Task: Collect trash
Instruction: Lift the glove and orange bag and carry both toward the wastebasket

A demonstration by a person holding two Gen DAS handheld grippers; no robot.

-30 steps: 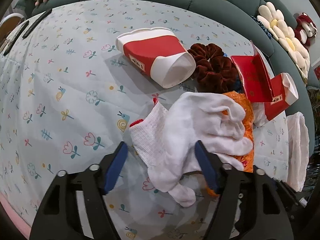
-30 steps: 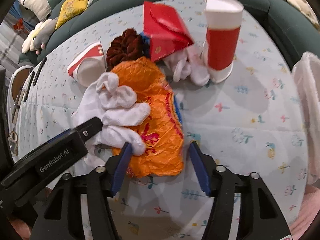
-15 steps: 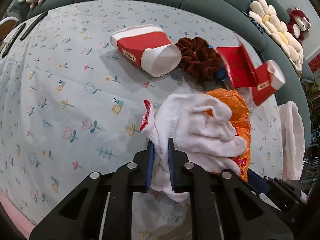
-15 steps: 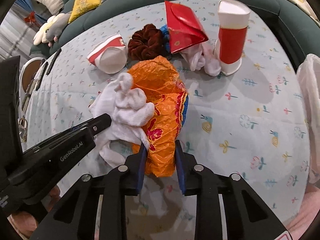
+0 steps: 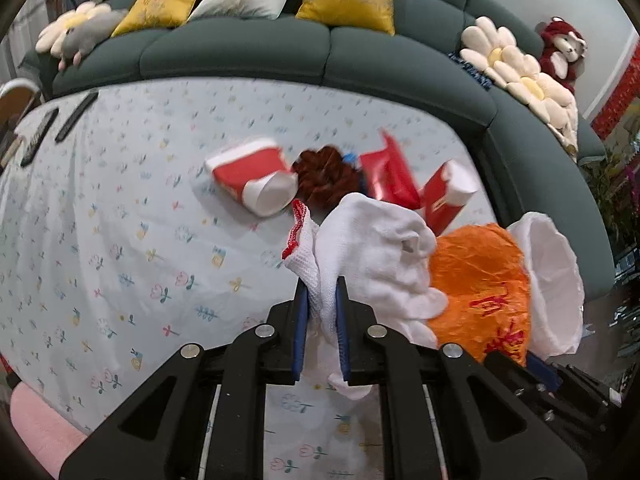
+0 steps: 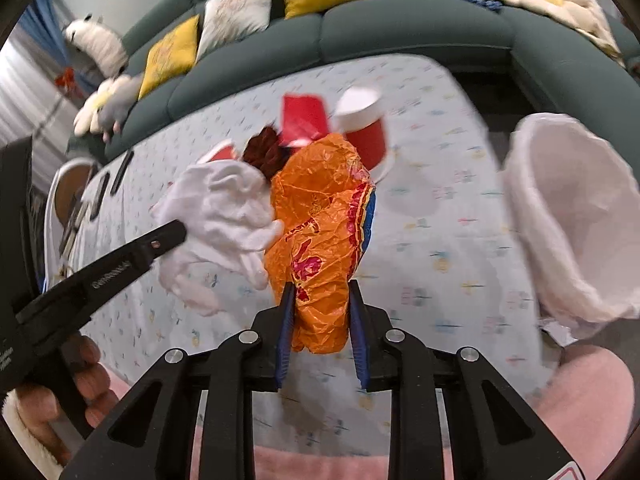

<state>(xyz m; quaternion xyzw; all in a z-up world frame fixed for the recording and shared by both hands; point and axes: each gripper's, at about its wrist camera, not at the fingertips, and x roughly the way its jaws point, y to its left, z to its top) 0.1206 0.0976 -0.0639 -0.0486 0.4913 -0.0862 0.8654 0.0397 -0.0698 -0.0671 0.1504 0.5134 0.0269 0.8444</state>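
Gripping a white glove (image 5: 372, 256) above the tablecloth (image 5: 120, 208), the left gripper (image 5: 321, 312) hangs beside the right gripper (image 6: 322, 320), clenched on an orange wrapper (image 6: 320, 220).

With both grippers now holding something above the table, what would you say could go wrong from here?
1. The left gripper pinches only the cuff end of the white glove; most of it hangs loose and could slip out.
2. The glove rests against the orange wrapper held in the right gripper, so moving the hands apart could tug either one free.
3. The white-lined bin stands at the table's edge; a wide swing may miss it.
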